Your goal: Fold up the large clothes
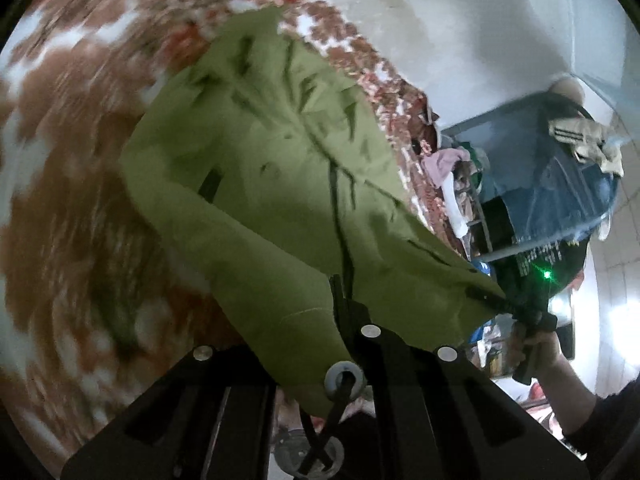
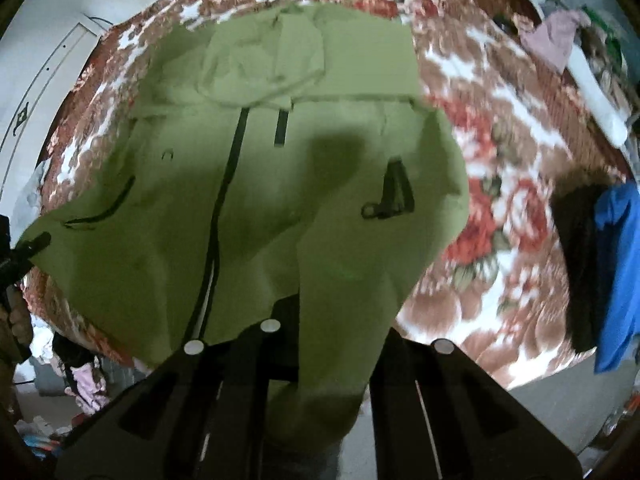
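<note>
Both hand-held grippers pinch the green jacket's (image 2: 280, 184) hem: the left hand-held gripper (image 1: 340, 296) and the right hand-held gripper (image 2: 292, 312). The jacket runs toward 12 o'clock across the bed (image 2: 492, 184), hood farthest.

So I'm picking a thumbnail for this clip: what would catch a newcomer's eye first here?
The big green jacket fills the middle of both views, its black zipper running down the front and its near edge lifted off the bed. Both grippers are shut on that edge, the left gripper at one corner, the right gripper at the other. Under it spreads a red and white flowered bedspread, with a blue cloth at the right wrist view's right edge.
</note>
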Demonstrator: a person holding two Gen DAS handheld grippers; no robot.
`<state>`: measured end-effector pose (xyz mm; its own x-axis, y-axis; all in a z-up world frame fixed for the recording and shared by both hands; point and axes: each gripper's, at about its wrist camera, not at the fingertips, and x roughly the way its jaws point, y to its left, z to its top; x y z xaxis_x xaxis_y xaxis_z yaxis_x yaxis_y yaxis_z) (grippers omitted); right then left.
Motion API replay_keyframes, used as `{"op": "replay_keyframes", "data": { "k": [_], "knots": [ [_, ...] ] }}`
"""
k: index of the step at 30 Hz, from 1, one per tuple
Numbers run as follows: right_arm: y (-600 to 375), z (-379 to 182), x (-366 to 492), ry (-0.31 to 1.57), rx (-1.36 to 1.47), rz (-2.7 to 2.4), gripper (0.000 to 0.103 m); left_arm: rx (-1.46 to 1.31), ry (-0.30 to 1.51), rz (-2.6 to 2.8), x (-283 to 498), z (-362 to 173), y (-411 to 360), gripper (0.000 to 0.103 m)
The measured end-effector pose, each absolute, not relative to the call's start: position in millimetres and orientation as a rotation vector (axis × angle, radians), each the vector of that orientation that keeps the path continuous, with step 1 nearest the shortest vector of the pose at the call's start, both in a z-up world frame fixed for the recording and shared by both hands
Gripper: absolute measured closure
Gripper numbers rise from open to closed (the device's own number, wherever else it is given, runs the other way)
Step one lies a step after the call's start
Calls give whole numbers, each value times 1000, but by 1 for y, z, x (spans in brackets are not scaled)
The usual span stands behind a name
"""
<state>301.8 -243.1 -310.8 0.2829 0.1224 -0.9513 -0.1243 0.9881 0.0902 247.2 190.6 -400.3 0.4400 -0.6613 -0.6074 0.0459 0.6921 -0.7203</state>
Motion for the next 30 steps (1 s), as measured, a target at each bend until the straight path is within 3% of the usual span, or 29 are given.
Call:
{"op": "replay_keyframes", "data": {
  "k": [10, 17, 25, 30],
  "knots": [
    [-277, -326, 385, 1187, 58, 286, 96, -600, 976, -376, 342, -363, 168, 99],
    [-296, -300, 450, 1152, -45, 306, 96, -609, 891, -322, 396, -329, 154, 99],
    [-295, -323, 495, 1174, -16, 268, 96, -652, 885, -303, 441, -363, 158, 99],
    [-287, -320, 535, 1165, 13, 255, 96, -671, 845, -319, 468, -353, 168, 99]
  ]
}}
